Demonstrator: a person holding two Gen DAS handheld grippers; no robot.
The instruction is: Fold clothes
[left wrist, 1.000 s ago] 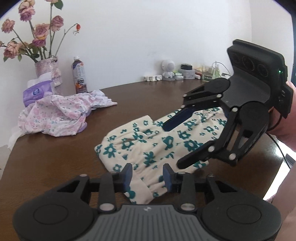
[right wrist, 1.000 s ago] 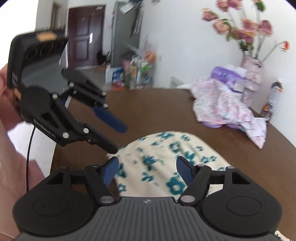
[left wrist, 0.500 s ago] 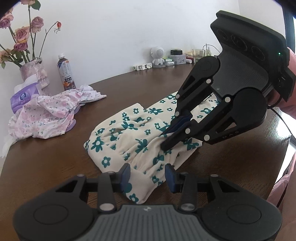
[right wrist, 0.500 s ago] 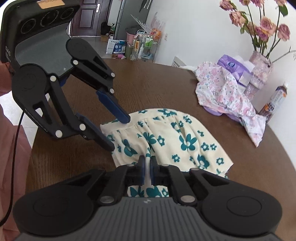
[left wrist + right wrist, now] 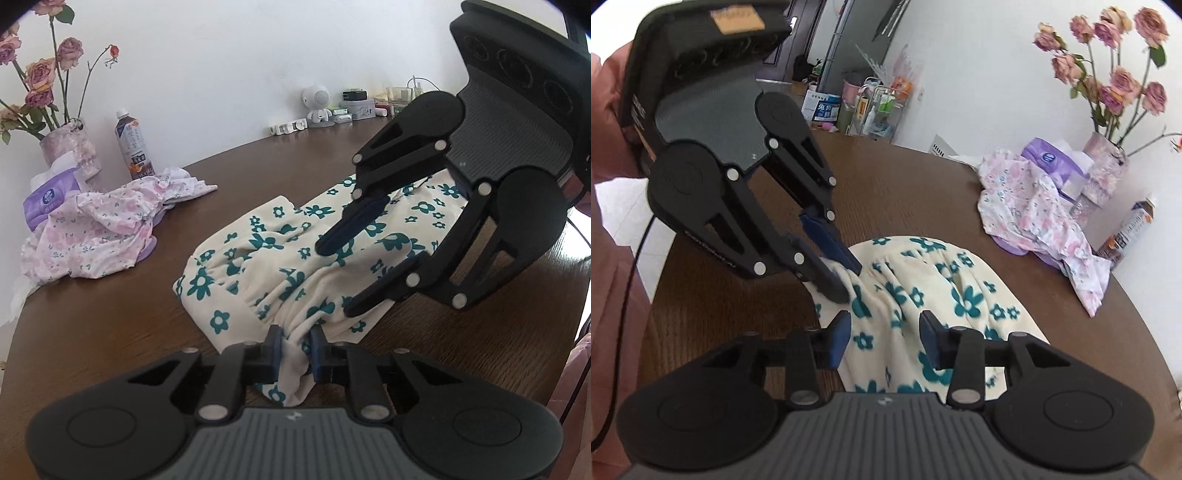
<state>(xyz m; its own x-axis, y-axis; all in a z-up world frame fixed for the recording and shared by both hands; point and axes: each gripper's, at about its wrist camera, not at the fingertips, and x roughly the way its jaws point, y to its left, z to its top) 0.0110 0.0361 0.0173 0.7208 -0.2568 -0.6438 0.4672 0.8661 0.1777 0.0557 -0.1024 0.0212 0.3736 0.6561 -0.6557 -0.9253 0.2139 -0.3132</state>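
Observation:
A cream garment with teal flowers (image 5: 258, 266) lies bunched across the brown table (image 5: 110, 332). My left gripper (image 5: 295, 350) is shut on a gathered fold at the garment's near edge. The right wrist view shows that same left gripper (image 5: 847, 282) pinching the cloth, with the cream garment (image 5: 960, 295) spread out behind it. My right gripper (image 5: 884, 339) is open just above the fabric, holding nothing. From the left wrist view, the right gripper (image 5: 336, 280) hovers over the right half of the garment with its fingers apart.
A crumpled pink floral garment (image 5: 99, 229) lies at the far left beside a purple tissue pack (image 5: 48, 199), a vase of roses (image 5: 70, 147) and a drink bottle (image 5: 135, 147). Small items (image 5: 332, 107) line the wall. A person's pink sleeve (image 5: 613, 280) is at the table edge.
My left gripper has shut on the garment's near edge. My right gripper, shut on the cloth half a second ago, has let go and opened.

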